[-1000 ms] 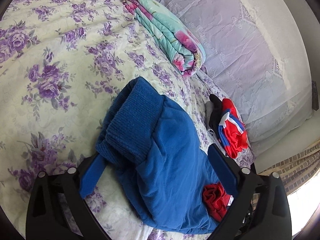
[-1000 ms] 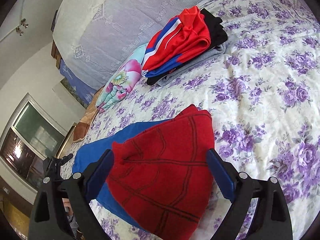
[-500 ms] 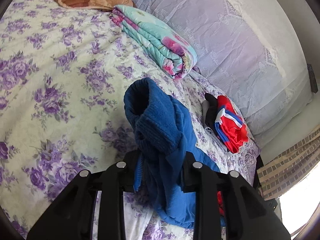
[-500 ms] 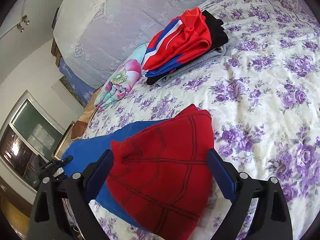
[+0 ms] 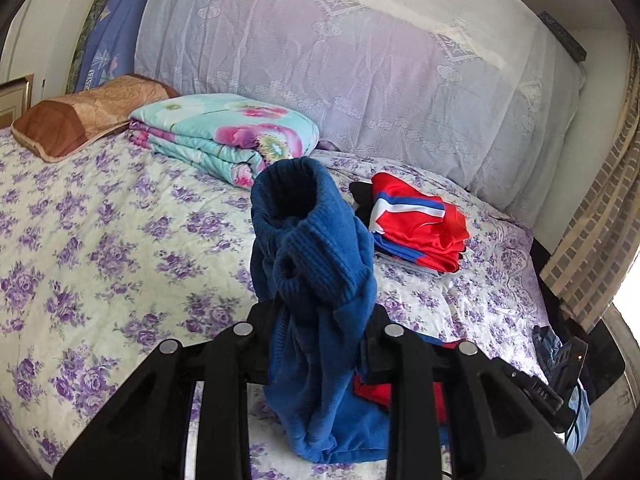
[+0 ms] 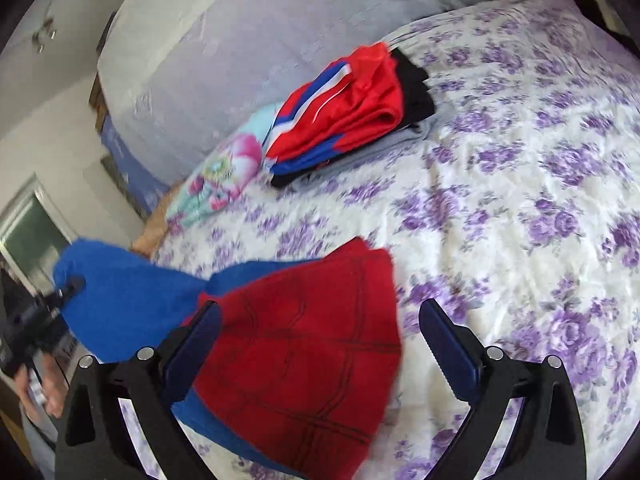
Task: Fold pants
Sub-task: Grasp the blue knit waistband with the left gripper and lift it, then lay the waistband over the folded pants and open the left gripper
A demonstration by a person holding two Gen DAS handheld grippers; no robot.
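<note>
Saw one pair of blue and red pants (image 5: 320,272), pinched by left gripper (image 5: 318,320). Right gripper (image 6: 320,336) spread apart. One folded clothes pile (image 5: 416,228) at two o'clock.

The left gripper (image 5: 320,320) is closed on a bunch of the blue pants (image 5: 316,272), lifting their ribbed cuff so its round opening stands up above the fingers. The rest of the pants hangs down to the bed (image 5: 100,248), where some red fabric (image 5: 380,394) shows just beside them at the near edge. Toward the head of the bed a folded floral blanket (image 5: 224,140) lies next to a brown pillow (image 5: 80,114) in the left corner. A stack of folded clothes (image 5: 416,226), red on top, sits near the right edge. A pale lilac cover (image 5: 360,80) rises behind them.
</note>
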